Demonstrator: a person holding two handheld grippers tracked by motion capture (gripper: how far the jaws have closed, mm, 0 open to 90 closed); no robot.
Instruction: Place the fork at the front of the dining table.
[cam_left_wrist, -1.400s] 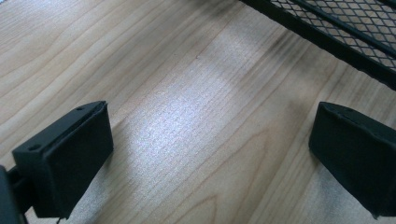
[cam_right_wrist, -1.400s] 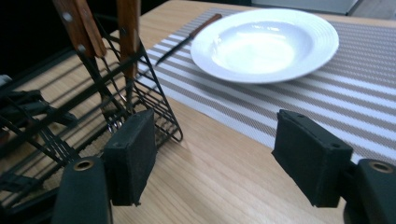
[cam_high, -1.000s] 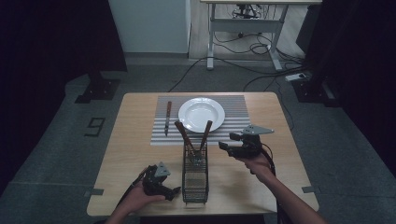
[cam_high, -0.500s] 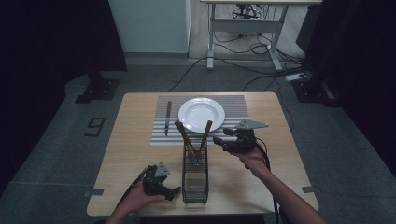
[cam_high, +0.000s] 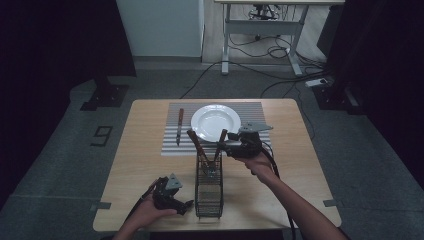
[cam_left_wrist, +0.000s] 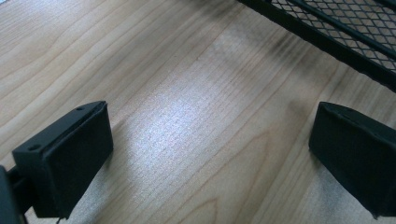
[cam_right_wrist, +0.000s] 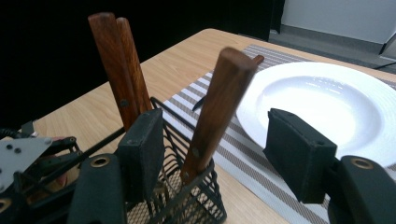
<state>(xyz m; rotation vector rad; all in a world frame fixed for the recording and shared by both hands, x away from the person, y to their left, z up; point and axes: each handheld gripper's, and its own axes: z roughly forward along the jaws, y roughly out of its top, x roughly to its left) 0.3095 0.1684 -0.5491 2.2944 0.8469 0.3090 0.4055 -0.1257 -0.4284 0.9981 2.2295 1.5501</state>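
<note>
A black wire-mesh basket stands on the wooden table and holds wooden-handled utensils. One handle leans between the open jaws of my right gripper, untouched by either pad. Two more handles lean to its left. A white plate sits on a striped placemat, with a wooden-handled knife lying left of it. My left gripper rests open near the front edge, left of the basket, with bare wood between its pads.
The basket's mesh wall runs close past the left gripper's far side. Beyond the table lies grey floor with cables and a desk frame. Dark curtains hang at both sides.
My right gripper has moved left toward the basket, bringing the leaning handle between its open jaws. The left gripper has stayed still.
</note>
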